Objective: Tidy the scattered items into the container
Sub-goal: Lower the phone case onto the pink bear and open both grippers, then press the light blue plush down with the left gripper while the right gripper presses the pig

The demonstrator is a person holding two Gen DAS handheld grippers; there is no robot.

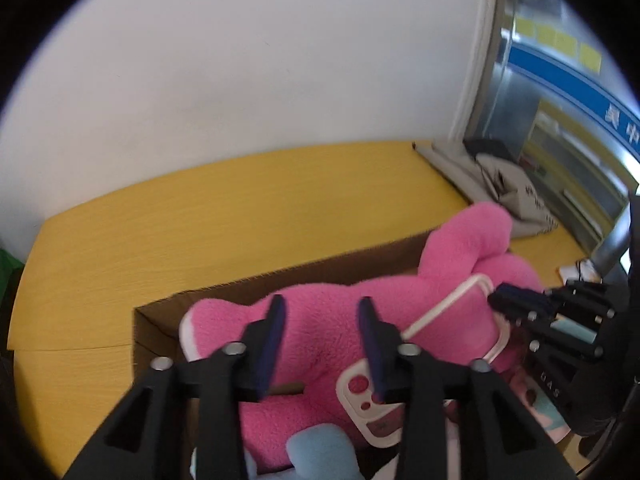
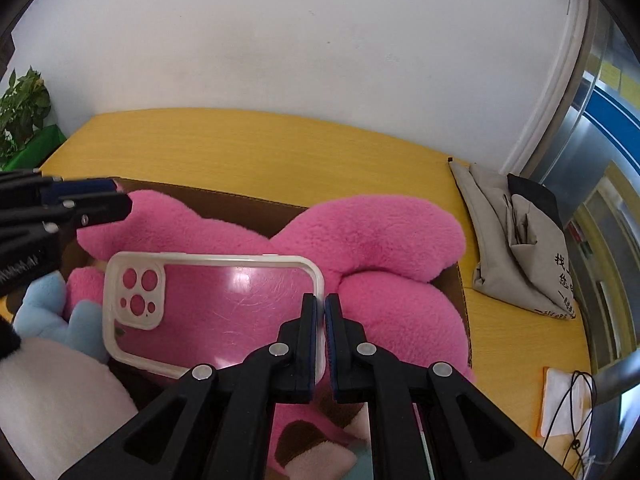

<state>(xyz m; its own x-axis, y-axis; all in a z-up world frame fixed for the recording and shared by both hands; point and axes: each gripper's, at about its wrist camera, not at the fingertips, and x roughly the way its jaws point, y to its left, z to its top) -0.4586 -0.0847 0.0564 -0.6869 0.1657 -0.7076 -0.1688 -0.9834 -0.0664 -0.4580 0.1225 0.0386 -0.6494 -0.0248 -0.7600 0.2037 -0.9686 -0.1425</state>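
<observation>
My right tool (image 2: 321, 308) pinches the case's (image 2: 208, 304) short end over the pink toy (image 2: 372, 248) in the box (image 2: 224, 200); the case stretches left; my left tool (image 1: 322, 340) hangs open, empty.

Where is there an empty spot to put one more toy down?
The yellow table is bare between the cardboard box and the white wall, left of the grey bag. The box is crowded: the pink plush and phone case fill it.
</observation>
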